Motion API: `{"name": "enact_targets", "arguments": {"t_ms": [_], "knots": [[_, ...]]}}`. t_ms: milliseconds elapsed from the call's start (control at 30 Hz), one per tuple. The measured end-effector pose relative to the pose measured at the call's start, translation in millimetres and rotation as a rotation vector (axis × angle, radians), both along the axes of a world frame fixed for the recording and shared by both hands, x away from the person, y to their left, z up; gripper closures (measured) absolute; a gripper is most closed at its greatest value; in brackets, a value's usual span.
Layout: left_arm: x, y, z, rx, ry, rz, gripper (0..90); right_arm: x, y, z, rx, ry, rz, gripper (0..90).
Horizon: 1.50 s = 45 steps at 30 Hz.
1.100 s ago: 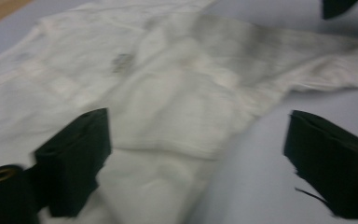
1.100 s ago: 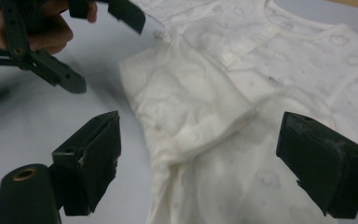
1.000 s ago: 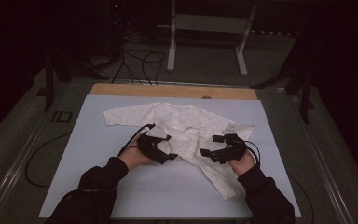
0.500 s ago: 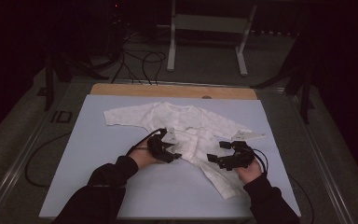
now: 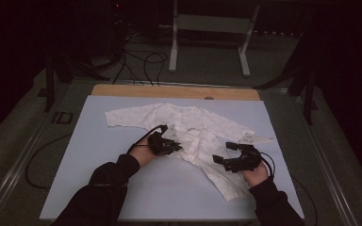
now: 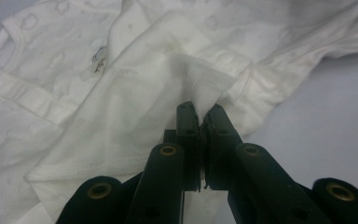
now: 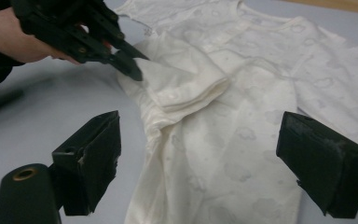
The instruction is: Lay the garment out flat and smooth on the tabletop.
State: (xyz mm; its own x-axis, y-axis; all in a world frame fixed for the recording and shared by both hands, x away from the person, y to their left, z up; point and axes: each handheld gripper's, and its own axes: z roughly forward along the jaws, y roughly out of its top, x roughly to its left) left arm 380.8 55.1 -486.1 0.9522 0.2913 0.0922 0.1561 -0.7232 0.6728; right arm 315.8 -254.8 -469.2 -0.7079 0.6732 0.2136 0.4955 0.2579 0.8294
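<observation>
Baby bodysuit [image 5: 188,129], white with a faint cloud print, lies spread across the middle of the pale blue worktop [image 5: 99,174], sleeves out to both sides and one leg trailing toward the person's right. Left tongs [image 5: 172,147] have just been closing and now pinch a folded flap of the cloth near its middle. Right tongs [image 5: 222,158] stand released, jaws wide apart over the lower leg part, nothing pressed between them
</observation>
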Motion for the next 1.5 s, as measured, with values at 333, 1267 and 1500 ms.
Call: {"name": "enact_targets", "arguments": {"t_ms": [333,1267,1500], "knots": [[-31.0,21.2,25.8,-0.01,0.029,-0.063,87.1,-5.9,-16.3,2.3,0.008,-0.045,-0.032,13.1],[-179.9,60.8,4.4,-0.004,0.238,-0.217,86.9,-29.6,-30.5,2.1,0.038,-0.066,-0.05,13.0],[-200.0,71.1,-8.4,-0.009,0.283,-0.198,86.7,-32.2,-29.6,2.2,0.039,-0.068,-0.044,13.0]]}}
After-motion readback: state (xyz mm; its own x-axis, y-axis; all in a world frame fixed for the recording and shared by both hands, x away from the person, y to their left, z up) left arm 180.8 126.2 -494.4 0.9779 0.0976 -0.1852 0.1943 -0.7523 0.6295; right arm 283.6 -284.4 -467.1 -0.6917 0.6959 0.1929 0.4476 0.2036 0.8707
